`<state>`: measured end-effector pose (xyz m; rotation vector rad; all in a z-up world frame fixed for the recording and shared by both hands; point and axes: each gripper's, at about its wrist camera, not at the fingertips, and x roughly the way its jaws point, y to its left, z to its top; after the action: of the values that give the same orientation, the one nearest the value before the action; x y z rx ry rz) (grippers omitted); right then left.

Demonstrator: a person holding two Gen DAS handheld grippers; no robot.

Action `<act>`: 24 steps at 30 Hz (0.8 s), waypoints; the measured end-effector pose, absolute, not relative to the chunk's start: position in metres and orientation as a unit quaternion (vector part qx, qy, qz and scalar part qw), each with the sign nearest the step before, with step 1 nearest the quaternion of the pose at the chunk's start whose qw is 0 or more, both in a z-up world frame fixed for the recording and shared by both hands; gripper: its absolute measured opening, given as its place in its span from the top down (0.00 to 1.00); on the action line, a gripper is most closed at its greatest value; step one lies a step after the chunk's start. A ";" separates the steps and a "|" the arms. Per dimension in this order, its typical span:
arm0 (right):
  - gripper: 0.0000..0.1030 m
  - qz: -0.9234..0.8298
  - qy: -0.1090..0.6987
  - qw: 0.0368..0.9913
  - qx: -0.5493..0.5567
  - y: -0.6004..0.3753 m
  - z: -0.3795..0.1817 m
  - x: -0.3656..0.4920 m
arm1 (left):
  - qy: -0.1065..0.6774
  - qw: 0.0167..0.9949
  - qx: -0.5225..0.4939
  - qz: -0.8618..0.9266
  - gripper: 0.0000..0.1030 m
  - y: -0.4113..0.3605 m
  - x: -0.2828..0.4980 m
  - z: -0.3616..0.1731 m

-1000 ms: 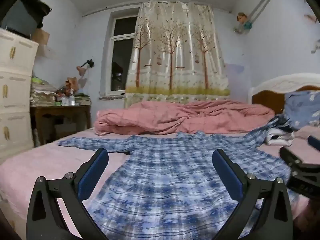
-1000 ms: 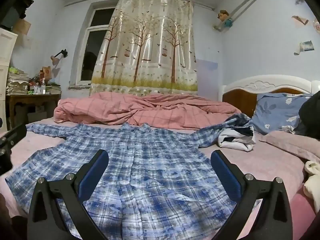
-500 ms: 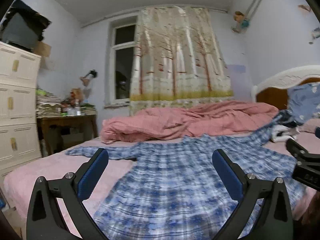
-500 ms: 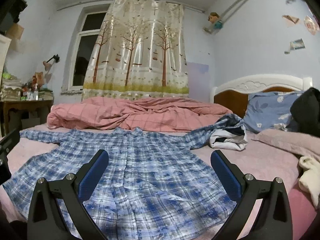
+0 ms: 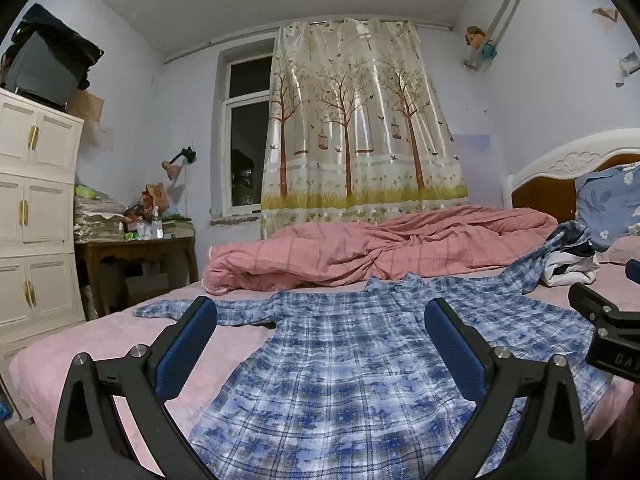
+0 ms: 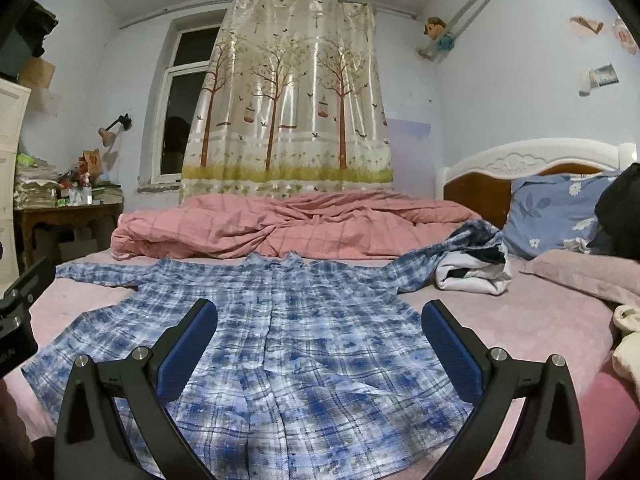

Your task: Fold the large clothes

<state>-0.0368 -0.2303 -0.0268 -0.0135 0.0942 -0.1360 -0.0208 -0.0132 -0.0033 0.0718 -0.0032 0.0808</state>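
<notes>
Left wrist view: the left gripper (image 5: 320, 344) has its jaws spread wide with nothing between them. The shirt (image 5: 352, 364), a blue and white plaid, lies flat on the bed (image 5: 60, 364) straight ahead of and below the fingers (image 5: 186, 346); its body fills the gap between them and runs on under the gripper. The collar (image 5: 394, 284) lies at the far end. One sleeve (image 5: 180, 312) stretches out to the left past the left finger, the other runs up to the right onto a heap of clothes (image 5: 568, 264). Beyond the shirt, a crumpled pink quilt (image 5: 380, 248) lies across the bed. The right gripper (image 5: 608, 332) shows at the right edge, over the shirt's right side; from here its jaws cannot be made out. Far left stands a cabinet (image 5: 36, 208) with its doors closed, a dark bag (image 5: 48, 64) on top.

Right wrist view: the right gripper (image 6: 318, 346) is likewise wide apart and holds nothing. The shirt (image 6: 280, 344) lies flat ahead and below, its button line (image 6: 270, 320) running away between the fingers (image 6: 450, 350), the hem nearest. Its right sleeve (image 6: 436, 256) climbs onto the heap of clothes (image 6: 476, 272), ahead and right of the gripper. A blue flowered pillow (image 6: 552, 208) leans at the headboard (image 6: 516, 164) further right. Part of the left gripper (image 6: 20, 308) shows at the left edge, over the shirt's left side. A curtain (image 6: 288, 112) hangs behind the bed.
</notes>
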 end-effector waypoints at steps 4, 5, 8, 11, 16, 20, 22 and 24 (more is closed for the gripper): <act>0.00 -0.071 0.045 0.996 -0.014 -0.227 -0.027 -0.039 | -0.004 0.999 0.030 0.040 0.00 -0.012 -0.023 -0.002; 0.00 -0.069 0.045 0.997 -0.015 -0.227 -0.027 -0.040 | -0.005 0.999 0.029 0.040 0.00 -0.011 -0.024 -0.001; 0.00 -0.073 0.046 0.996 -0.014 -0.225 -0.028 -0.040 | -0.011 0.999 0.023 0.039 0.00 -0.009 -0.026 0.001; 0.00 -0.073 0.048 0.996 -0.013 -0.225 -0.028 -0.040 | -0.007 0.999 0.021 0.038 0.00 -0.008 -0.025 0.001; 0.00 -0.071 0.047 0.996 -0.014 -0.225 -0.028 -0.038 | -0.004 0.999 0.020 0.037 0.00 -0.007 -0.022 0.003; 0.00 -0.068 0.047 0.996 -0.018 -0.223 -0.029 -0.038 | 0.001 0.999 0.014 0.035 0.00 -0.008 -0.019 0.003; 0.00 -0.070 0.046 0.996 -0.017 -0.224 -0.028 -0.038 | 0.002 0.999 0.009 0.032 0.00 -0.007 -0.017 0.003; 0.00 -0.072 0.044 0.996 -0.019 -0.223 -0.029 -0.038 | 0.002 0.999 0.005 0.032 0.00 -0.006 -0.017 0.002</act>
<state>-0.0379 -0.2234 -0.0291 -0.0374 0.0880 -0.1442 -0.0172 -0.0061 0.0020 0.0106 0.0045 0.0645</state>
